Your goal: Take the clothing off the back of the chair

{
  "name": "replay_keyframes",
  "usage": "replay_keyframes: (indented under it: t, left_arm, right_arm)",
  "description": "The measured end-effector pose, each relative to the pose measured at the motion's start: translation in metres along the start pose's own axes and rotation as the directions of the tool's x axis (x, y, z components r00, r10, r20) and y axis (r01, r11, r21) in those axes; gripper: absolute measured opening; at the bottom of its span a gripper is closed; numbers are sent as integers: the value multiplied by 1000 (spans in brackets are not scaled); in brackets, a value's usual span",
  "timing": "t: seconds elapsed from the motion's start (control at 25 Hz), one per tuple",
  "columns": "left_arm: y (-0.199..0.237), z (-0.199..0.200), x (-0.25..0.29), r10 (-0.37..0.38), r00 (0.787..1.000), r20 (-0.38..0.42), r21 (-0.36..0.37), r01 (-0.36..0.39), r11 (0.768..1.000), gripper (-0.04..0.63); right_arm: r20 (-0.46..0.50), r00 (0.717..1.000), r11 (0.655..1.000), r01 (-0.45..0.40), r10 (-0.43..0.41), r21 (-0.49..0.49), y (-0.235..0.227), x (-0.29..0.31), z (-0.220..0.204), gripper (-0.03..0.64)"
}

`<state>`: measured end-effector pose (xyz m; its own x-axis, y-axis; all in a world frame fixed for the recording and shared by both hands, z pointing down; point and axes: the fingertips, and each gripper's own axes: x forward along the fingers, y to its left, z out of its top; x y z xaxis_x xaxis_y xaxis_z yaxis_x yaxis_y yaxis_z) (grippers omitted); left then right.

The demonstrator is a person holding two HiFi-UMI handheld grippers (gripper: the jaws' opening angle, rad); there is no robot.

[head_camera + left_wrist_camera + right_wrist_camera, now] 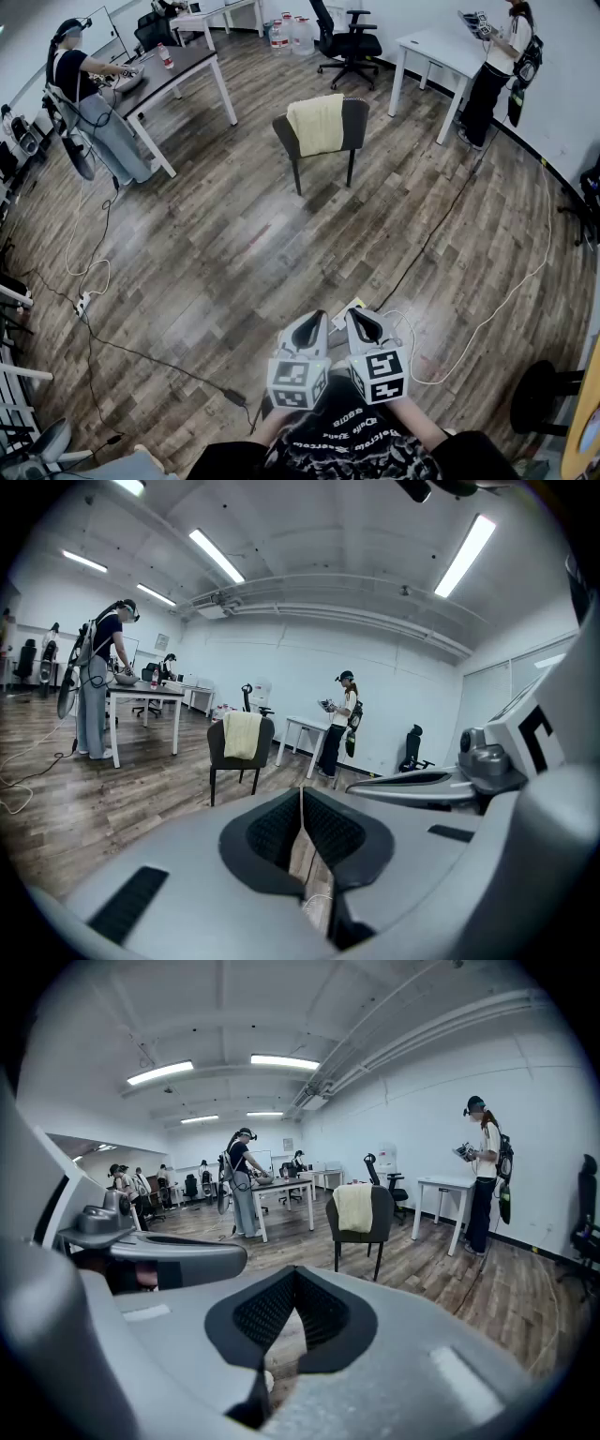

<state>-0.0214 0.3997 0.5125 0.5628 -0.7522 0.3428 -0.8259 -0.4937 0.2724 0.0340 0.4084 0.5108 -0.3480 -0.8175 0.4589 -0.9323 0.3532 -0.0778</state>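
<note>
A pale yellow garment (317, 124) hangs over the back of a dark chair (352, 127) in the middle of the room, far ahead of me. The same garment (242, 735) shows small in the left gripper view, and the garment (355, 1207) on the chair (381, 1215) in the right gripper view. My left gripper (309, 328) and right gripper (365, 325) are held side by side close to my body, both shut with nothing between the jaws. The left gripper (302, 789) and right gripper (296, 1273) point toward the chair across the wood floor.
A white table (187, 70) with a person (89, 98) at it stands at the back left. Another white table (441, 47) and a standing person (497, 66) are at the back right. An office chair (349, 42) sits behind. Cables (450, 216) cross the floor.
</note>
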Motion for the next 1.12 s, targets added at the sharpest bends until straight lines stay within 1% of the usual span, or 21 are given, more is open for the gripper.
replay_keyframes:
  t: [0.2,0.28,0.4,0.52,0.68,0.76,0.92,1.04,1.12]
  left_arm:
    - [-7,-3,4,-7,1000,-7,5,7,1000,17]
    - [-9,-5,7,-15,1000,-14,7,15,1000,17]
    - [-10,-11,9,-13,1000,-28,4,13,1000,17]
    - [-3,-13,11,-2,1000,-31,-16,1,1000,17]
    - [14,-18,21,8,998,-62,-41,-11,999,17]
    - [20,-15,32,-5,997,-73,-47,2,999,17]
    - [30,1,62,-40,996,-76,-36,37,999,17]
    - [45,12,91,-59,994,-90,-64,53,997,17]
    - [54,21,112,-83,991,-105,-92,74,993,17]
  right_arm:
    - [-10,1000,1000,-6,6,-2,-4,-2,-4,3]
    - [-16,1000,1000,-7,7,8,-6,-2,-7,3]
    - [-30,999,999,-30,31,39,-7,-2,-14,3]
    - [-42,999,998,-26,29,59,-11,3,-18,5]
    - [-58,998,998,-1,5,63,-16,15,-17,5]
    - [-50,999,997,4,-1,72,-21,23,-11,5]
    - [-54,998,996,34,-30,84,-39,42,-1,5]
    - [-57,997,993,51,-45,109,-52,62,9,5]
    - [-52,999,991,22,-15,129,-57,79,19,5]
